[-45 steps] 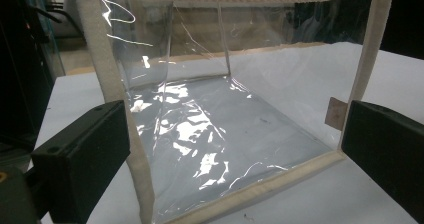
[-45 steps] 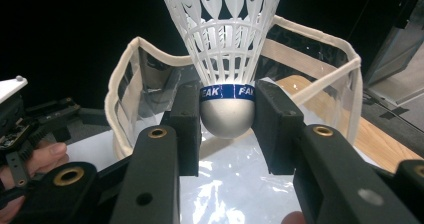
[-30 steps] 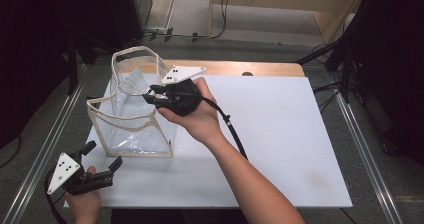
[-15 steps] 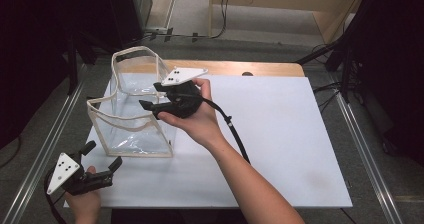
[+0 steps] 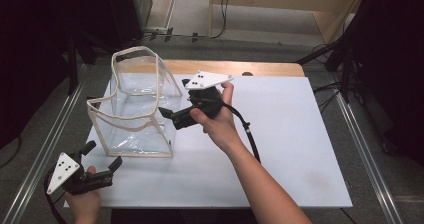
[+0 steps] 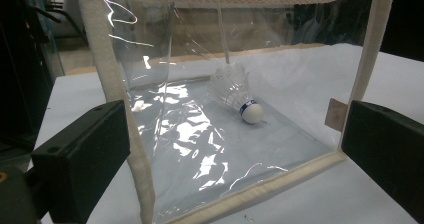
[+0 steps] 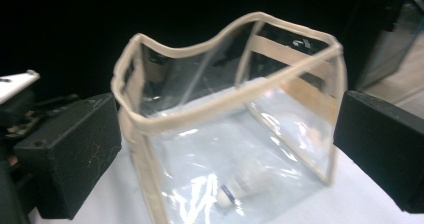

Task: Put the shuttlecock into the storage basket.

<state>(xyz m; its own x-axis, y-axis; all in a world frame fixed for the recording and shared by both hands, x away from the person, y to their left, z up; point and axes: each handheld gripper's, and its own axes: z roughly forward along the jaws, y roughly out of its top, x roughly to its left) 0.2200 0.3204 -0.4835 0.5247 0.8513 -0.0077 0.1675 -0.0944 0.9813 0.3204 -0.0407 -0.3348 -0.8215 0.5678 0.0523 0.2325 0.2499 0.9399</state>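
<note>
A clear plastic bag [image 5: 135,111] with beige fabric trim stands open-topped on the left of the white table top [image 5: 300,134]. A white shuttlecock [image 6: 239,91] with a blue band lies on the bag's floor, its cork seen low through the wall [image 7: 227,194]. My right gripper [image 5: 168,115] is level beside the bag's right wall and points at it. Its jaws have just been opening and stand open, nothing between them. My left gripper [image 5: 102,155] is held at the table's front left corner, a little short of the bag, jaws open and facing the bag's near wall [image 6: 200,149].
A wooden table edge [image 5: 260,69] shows behind the white top. Metal rails [image 5: 372,161] run along both sides. The right gripper's black cable [image 5: 248,134] trails back along the forearm. The right half of the table top is free room.
The right gripper has drawn back from over the bag's mouth to the bag's right side and its jaws have opened. The left gripper has kept still.
</note>
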